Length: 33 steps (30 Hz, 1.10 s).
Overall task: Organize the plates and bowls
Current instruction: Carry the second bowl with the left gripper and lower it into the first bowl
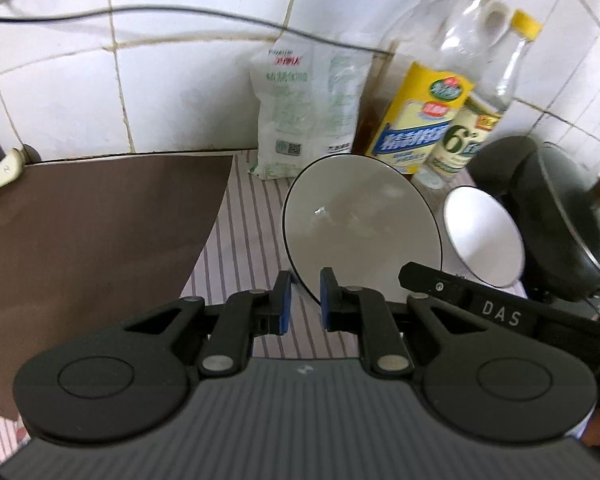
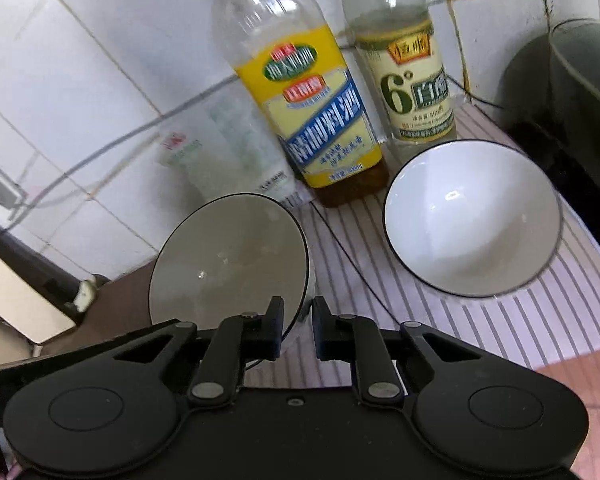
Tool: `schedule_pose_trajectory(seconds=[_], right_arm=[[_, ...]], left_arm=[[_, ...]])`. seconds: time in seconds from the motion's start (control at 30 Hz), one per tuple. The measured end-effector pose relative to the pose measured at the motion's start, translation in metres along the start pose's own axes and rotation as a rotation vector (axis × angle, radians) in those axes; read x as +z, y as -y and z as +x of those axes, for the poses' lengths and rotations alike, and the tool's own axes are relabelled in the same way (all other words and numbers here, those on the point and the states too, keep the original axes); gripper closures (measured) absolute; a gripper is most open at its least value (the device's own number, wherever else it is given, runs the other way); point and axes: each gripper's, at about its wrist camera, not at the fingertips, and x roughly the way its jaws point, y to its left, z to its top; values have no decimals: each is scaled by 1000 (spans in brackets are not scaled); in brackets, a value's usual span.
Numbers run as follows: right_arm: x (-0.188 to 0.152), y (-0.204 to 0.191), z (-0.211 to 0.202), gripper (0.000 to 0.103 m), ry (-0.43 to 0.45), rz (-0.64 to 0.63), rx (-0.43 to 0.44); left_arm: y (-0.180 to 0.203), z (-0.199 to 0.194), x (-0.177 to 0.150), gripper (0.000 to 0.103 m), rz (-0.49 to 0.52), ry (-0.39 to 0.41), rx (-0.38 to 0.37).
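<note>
A pale grey bowl (image 1: 360, 232) with a thin black rim hangs tilted above the striped cloth (image 1: 244, 232), its inside facing me. My left gripper (image 1: 304, 306) is shut on its lower left rim, the blue pads pinching the edge. In the right wrist view the same grey bowl (image 2: 228, 260) sits left of centre, and my right gripper (image 2: 298, 326) is shut on its lower right rim. The right gripper's black casing (image 1: 500, 312) shows beside the bowl in the left wrist view. A second, white bowl (image 2: 472, 220) (image 1: 484, 236) stands upright on the cloth, apart from both grippers.
Against the tiled wall stand a yellow-labelled bottle (image 2: 312, 112), a vinegar bottle (image 2: 412, 92) and a white bag (image 1: 304, 108). A dark wok (image 1: 560, 216) leans at the far right. A brown mat (image 1: 92, 232) covers the counter on the left. A thin cable (image 1: 180, 12) runs along the wall.
</note>
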Motion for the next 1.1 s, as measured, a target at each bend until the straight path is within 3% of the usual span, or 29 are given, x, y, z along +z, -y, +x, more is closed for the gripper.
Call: schedule_pose_trajectory(seconds=[0.33, 0.53, 1.1], right_arm=[[-27, -9, -74, 84, 51, 21, 62], [-49, -9, -103, 84, 71, 22, 59], [-93, 15, -111, 84, 20, 16, -14]], left_arm=[[11, -70, -28, 90, 29, 21, -26], [18, -93, -50, 90, 32, 16, -36], [32, -71, -96, 90, 42, -97, -41]])
